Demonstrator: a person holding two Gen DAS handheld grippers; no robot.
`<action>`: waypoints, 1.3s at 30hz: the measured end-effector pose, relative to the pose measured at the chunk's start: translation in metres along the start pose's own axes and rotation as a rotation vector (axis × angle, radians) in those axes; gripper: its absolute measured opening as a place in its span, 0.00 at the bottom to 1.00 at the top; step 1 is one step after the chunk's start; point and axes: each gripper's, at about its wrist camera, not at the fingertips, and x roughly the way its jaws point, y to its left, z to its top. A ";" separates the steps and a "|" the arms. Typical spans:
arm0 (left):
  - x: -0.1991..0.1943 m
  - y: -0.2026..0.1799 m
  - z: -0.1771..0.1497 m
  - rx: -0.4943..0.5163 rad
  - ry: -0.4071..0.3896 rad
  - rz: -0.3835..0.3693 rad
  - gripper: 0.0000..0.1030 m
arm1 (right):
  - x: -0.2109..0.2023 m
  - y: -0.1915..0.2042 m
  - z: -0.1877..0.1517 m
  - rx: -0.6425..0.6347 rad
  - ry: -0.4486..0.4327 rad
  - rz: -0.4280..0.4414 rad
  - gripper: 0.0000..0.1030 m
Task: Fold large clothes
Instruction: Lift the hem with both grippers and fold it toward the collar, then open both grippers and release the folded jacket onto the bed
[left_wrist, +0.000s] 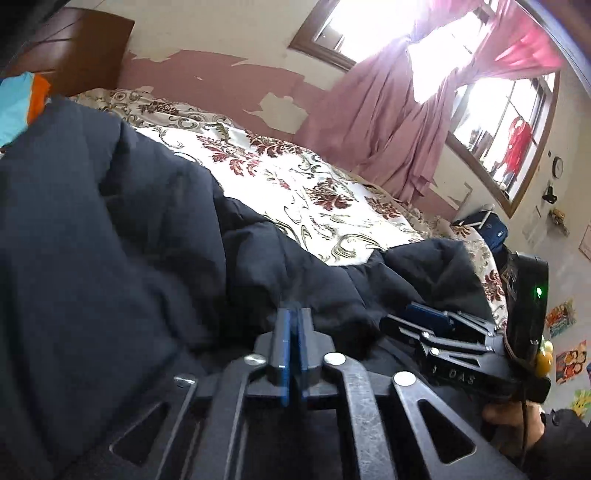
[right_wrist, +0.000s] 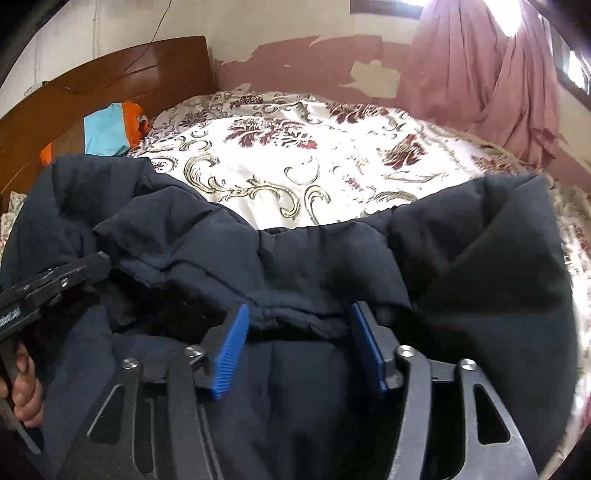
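Right gripper (right_wrist: 299, 343) agape over dark jacket (right_wrist: 303, 266) — left gripper (left_wrist: 294, 325) pinched.

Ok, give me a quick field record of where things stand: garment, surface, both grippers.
garment: dark navy padded jacket, bunched on the near side of the bed
surface: floral bedspread, bare beyond the jacket
left gripper: jaws together, no cloth visibly pinched
right gripper: jaws apart, a jacket fold between them, pads not pressing it
other: blue and orange cloth by the wooden headboard
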 end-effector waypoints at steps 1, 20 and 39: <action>-0.006 -0.005 -0.001 0.011 -0.006 0.005 0.11 | -0.010 0.001 0.001 -0.011 -0.020 -0.018 0.59; -0.172 -0.076 -0.029 0.085 -0.174 0.189 1.00 | -0.203 -0.001 -0.049 0.061 -0.250 0.051 0.98; -0.310 -0.137 -0.107 0.176 -0.220 0.270 1.00 | -0.347 0.038 -0.138 0.012 -0.504 0.133 0.98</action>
